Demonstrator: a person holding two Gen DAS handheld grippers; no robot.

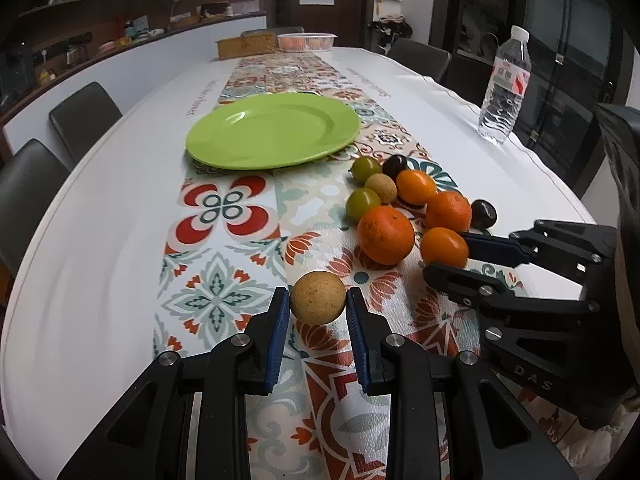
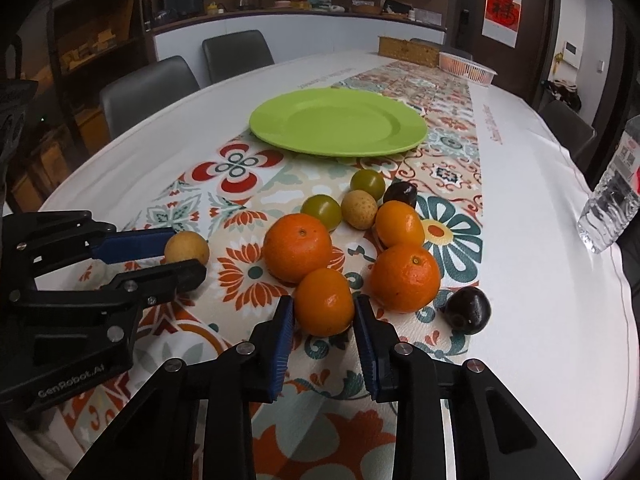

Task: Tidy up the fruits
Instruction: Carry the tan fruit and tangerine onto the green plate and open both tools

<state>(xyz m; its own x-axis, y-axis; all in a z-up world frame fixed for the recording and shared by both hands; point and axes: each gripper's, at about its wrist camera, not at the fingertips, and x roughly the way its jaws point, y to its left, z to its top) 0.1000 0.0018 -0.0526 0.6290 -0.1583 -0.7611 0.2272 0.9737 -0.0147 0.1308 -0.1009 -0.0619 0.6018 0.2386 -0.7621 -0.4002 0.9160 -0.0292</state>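
Left wrist view: four oranges [image 1: 386, 235], one plate [image 1: 273, 131].

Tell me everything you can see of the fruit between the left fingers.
The tan round fruit is small, matte, finely speckled and rough-skinned, like a longan. It sits whole between the left gripper's blue pads, which press both its sides. It lies low over the patterned runner, apart from the fruit pile.
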